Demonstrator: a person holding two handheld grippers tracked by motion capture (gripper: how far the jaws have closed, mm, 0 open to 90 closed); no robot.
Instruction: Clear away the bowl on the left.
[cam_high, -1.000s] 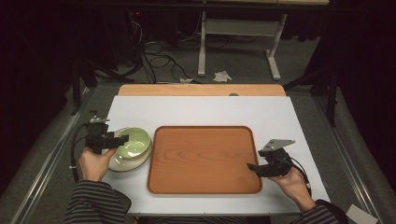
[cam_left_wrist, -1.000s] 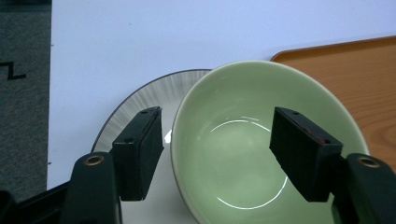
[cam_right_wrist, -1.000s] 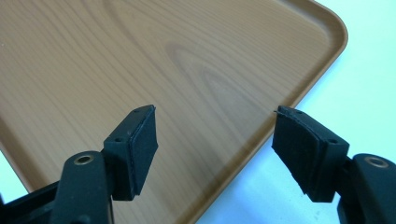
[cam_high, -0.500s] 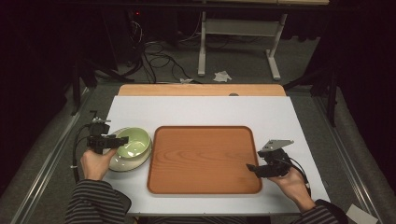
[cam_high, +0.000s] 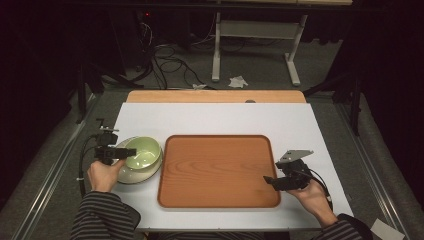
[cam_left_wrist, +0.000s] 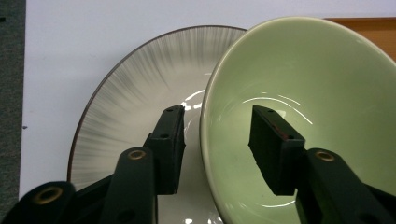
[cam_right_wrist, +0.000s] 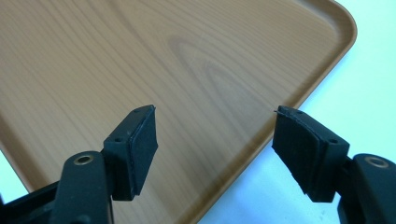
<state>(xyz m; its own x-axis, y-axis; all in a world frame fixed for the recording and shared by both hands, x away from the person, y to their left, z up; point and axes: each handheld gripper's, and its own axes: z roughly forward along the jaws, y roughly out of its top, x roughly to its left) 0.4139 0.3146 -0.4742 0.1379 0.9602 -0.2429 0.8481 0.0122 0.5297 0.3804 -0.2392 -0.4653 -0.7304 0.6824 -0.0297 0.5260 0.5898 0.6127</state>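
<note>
White table (cam_high: 220, 117) with a wooden tray (cam_high: 217, 170) at its centre, nothing on it. At 9 o'clock of the tray, just beside its left edge, a green bowl (cam_high: 142, 152) sits on a pale plate (cam_high: 131, 175) with a dark rim and fine radial streaks. In the left gripper view the bowl (cam_left_wrist: 303, 107) looks tilted, overlapping the right part of the plate (cam_left_wrist: 140, 102); a strip of tray shows at 1 o'clock. Left gripper (cam_high: 129, 152) held in the left hand (cam_high: 104, 175), pointing toward 3 o'clock, at the bowl's near-left rim. Its jaws straddle that rim: one jaw outside over the plate, the other inside the bowl, a gap on each side of the rim, so jaws are part open and not clamped; contact with the rim cannot be told. Left gripper (cam_left_wrist: 217, 140) cable loops off the table's left edge. Right gripper (cam_high: 267, 180) held in the right hand (cam_high: 312, 197) at 4 o'clock of the tray, pointing toward 9 o'clock, grey three-cornered plate on top. In the right gripper view the right gripper (cam_right_wrist: 215, 140) has jaws wide apart, holding nothing, one jaw over the tray (cam_right_wrist: 140, 60) surface, the other over the white table (cam_right_wrist: 364, 84) past the tray's raised edge, tray corner at 1 o'clock. Striped sleeves at the bottom of the high view.
</note>
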